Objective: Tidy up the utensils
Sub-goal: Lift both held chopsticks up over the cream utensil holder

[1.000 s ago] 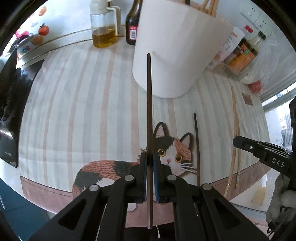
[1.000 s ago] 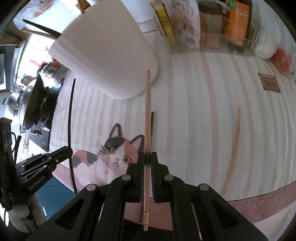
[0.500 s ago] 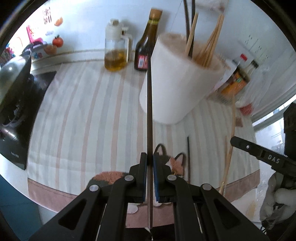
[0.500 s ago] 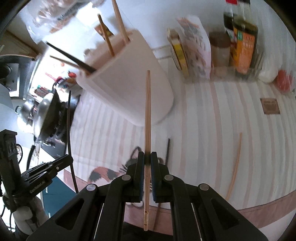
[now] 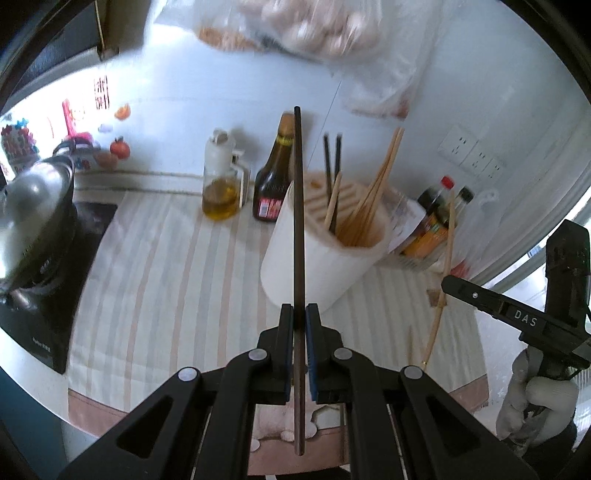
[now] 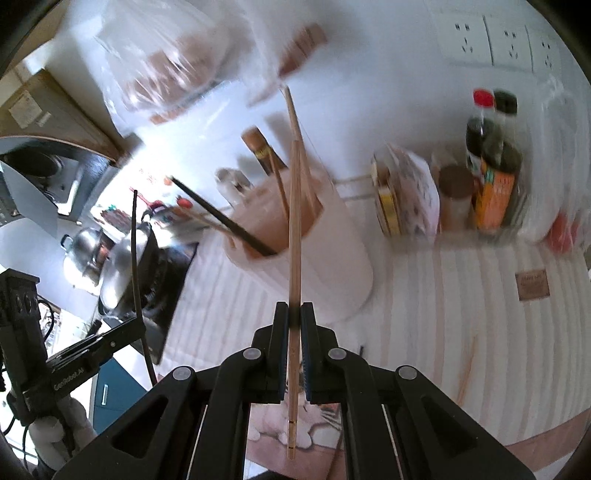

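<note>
**Above the bench: one chopstick in each tool**

Between the pads of the left tool (image 5: pixel 299 321) a dark chopstick (image 5: pixel 298 229) is pinched, running straight ahead along the fingers with its far tip up against the wall. The right tool (image 6: pixel 294 317) grips a pale wooden chopstick (image 6: pixel 294 236) in the same manner, its jaws closed tight on the shaft. Both sticks hang in the air above the bench, near the white holder (image 5: pixel 314 254), which stands upright on the striped cloth (image 5: pixel 166 280) and already carries several wooden chopsticks (image 5: pixel 373 192) and two dark ones (image 5: pixel 330 177) leaning out of its mouth. From the left view, the right tool (image 5: pixel 448 284) shows at the right edge with its wooden stick crossing it. Two more pale sticks (image 5: pixel 415 343) lie flat on the cloth to the right of the holder. Behind the holder stand an oil jug (image 5: pixel 221 184) and a dark sauce bottle (image 5: pixel 275 177); further right, a group of condiment bottles (image 5: pixel 436 218). A pot (image 5: pixel 33 206) sits on the stove at far left. A plastic bag (image 5: pixel 314 33) hangs above, blurred.
</note>
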Tool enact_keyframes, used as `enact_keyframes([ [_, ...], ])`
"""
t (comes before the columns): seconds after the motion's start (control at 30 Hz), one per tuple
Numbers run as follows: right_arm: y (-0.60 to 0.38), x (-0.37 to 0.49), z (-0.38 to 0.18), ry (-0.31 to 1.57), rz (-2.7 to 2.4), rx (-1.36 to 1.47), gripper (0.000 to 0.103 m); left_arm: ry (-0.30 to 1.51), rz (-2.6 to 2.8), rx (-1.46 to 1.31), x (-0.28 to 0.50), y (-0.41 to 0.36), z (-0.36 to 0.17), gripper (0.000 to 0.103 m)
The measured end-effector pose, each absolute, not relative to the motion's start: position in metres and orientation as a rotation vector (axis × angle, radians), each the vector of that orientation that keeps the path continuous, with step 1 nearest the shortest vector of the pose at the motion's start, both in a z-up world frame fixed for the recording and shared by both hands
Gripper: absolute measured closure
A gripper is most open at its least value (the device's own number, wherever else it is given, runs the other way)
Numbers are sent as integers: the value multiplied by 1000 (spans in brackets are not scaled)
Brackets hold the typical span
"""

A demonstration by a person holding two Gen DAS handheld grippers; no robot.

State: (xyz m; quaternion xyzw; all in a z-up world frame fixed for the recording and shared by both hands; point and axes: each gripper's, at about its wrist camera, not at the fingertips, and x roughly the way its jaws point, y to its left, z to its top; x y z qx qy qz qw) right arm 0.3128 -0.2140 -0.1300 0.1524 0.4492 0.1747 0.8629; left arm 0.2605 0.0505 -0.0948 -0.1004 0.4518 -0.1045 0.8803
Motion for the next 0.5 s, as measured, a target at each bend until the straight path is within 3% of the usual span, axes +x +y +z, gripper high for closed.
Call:
enact_keyframes([
  [0.5,-211,334,-56,745,397,327,97,738,-284,-190,290,30,-17,99],
])
